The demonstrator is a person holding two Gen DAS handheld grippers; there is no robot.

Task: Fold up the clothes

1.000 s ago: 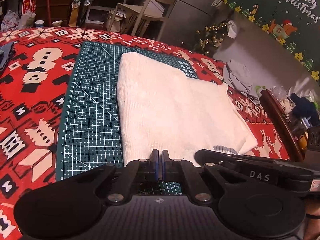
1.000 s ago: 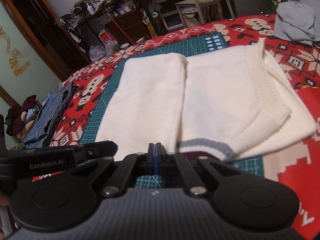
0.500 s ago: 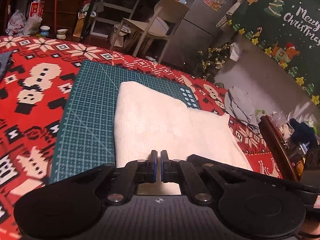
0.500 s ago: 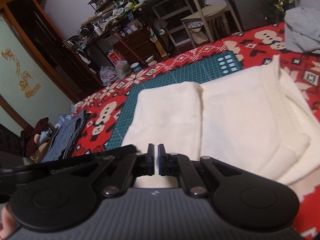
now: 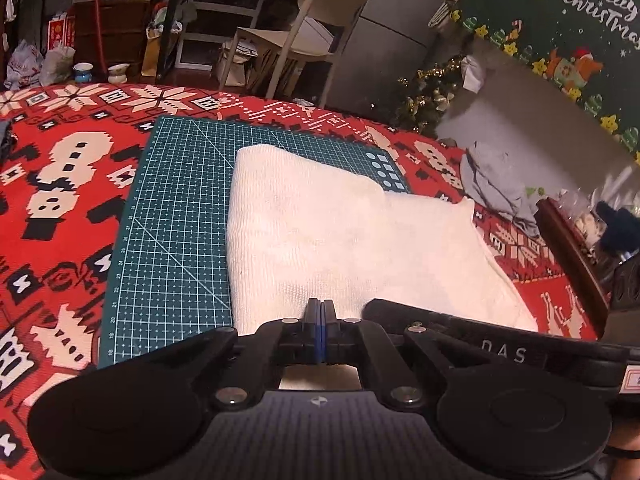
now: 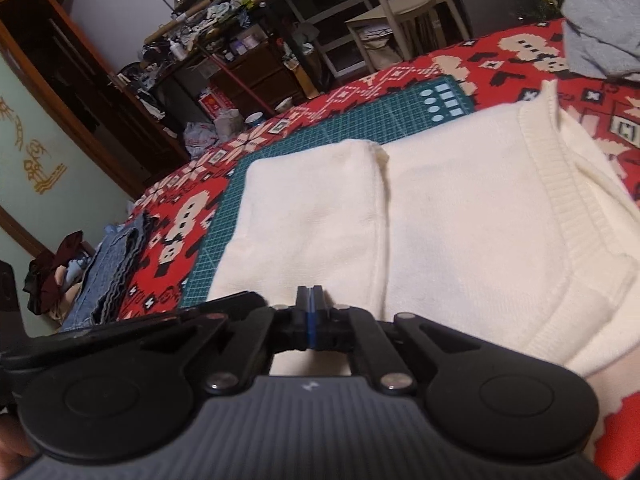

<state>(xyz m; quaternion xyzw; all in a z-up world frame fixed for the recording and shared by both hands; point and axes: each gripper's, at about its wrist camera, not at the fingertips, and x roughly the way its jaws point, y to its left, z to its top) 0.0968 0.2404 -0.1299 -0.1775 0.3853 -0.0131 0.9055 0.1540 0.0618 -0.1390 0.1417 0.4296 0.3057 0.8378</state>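
Observation:
A cream knit sweater [image 5: 340, 240] lies folded lengthwise on a green cutting mat [image 5: 180, 220]. Its ribbed band [image 6: 560, 200] runs along the right side in the right wrist view. My left gripper [image 5: 320, 308] hovers over the near end of the sweater, pads together, with no cloth seen between them. Beside it, my right gripper [image 6: 309, 294] is over the same near end; its jaws are closing and the pads meet with nothing visible between them. The sweater's near hem is hidden under both grippers.
The mat sits on a red patterned tablecloth [image 5: 60, 200]. A grey garment [image 6: 600, 44] is bunched at the far right. Folded jeans [image 6: 112, 272] lie at the left edge. A wooden rail [image 5: 568, 248] borders the right side, and a chair [image 5: 312, 28] stands behind the table.
Both grippers have moved forward over the sweater's near end, so the striped hem and mat strip are out of sight. The right pads parted slightly and came together again.

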